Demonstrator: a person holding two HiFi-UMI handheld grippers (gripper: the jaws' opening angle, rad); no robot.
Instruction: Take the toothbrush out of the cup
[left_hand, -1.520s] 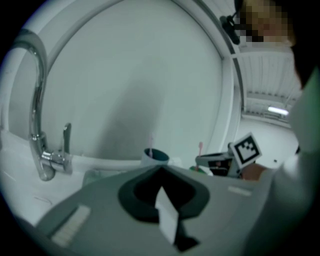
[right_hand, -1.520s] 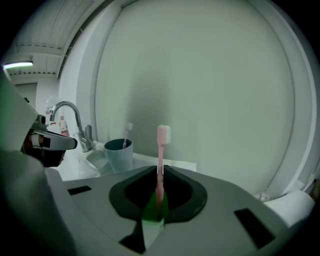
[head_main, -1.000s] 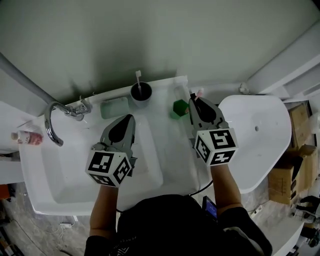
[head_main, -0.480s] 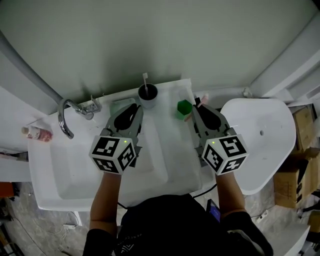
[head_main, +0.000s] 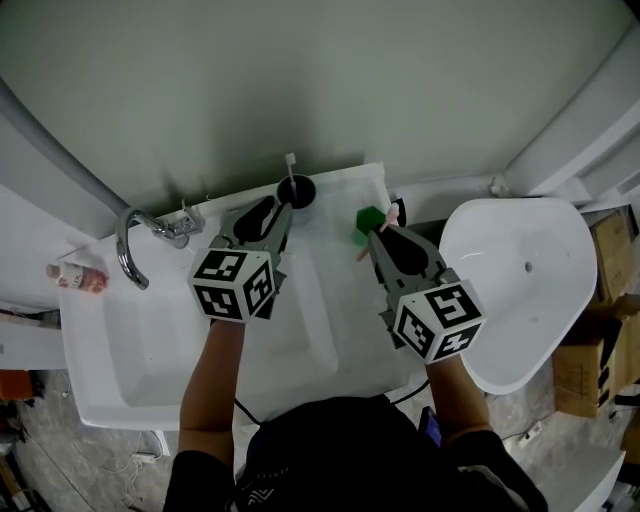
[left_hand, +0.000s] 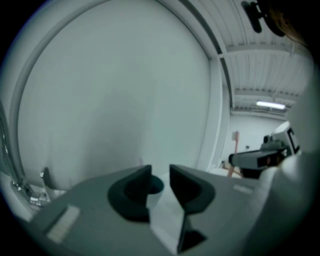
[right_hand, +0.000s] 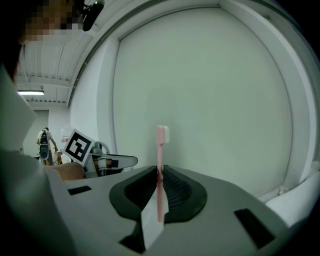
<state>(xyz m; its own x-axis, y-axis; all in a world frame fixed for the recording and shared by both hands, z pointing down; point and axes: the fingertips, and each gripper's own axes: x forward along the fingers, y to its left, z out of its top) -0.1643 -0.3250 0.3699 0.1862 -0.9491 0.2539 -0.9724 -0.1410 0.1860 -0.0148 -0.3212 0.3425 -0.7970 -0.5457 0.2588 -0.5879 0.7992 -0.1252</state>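
Note:
A dark cup (head_main: 299, 190) stands at the back of the white sink counter (head_main: 340, 300) with a white toothbrush (head_main: 290, 165) upright in it. My left gripper (head_main: 283, 212) has its tips right at this cup. Its jaws have just been opening and stand open (left_hand: 160, 182); the cup's rim (left_hand: 156, 186) shows just beyond the gap, with nothing pressed between the pads. My right gripper (head_main: 375, 232) is beside a green cup (head_main: 368, 222). It is shut (right_hand: 160, 180) on a pink toothbrush (right_hand: 160, 150), held upright with the bristles on top.
A chrome faucet (head_main: 135, 245) curves over the sink basin (head_main: 150, 340) at the left, with a small bottle (head_main: 75, 277) on the ledge beyond it. A white oval fixture (head_main: 520, 280) stands to the right, and cardboard boxes (head_main: 600, 300) lie past it.
My left gripper has moved forward to the dark cup and its jaws have opened. My right gripper has drawn back a little from the green cup, still holding the pink toothbrush.

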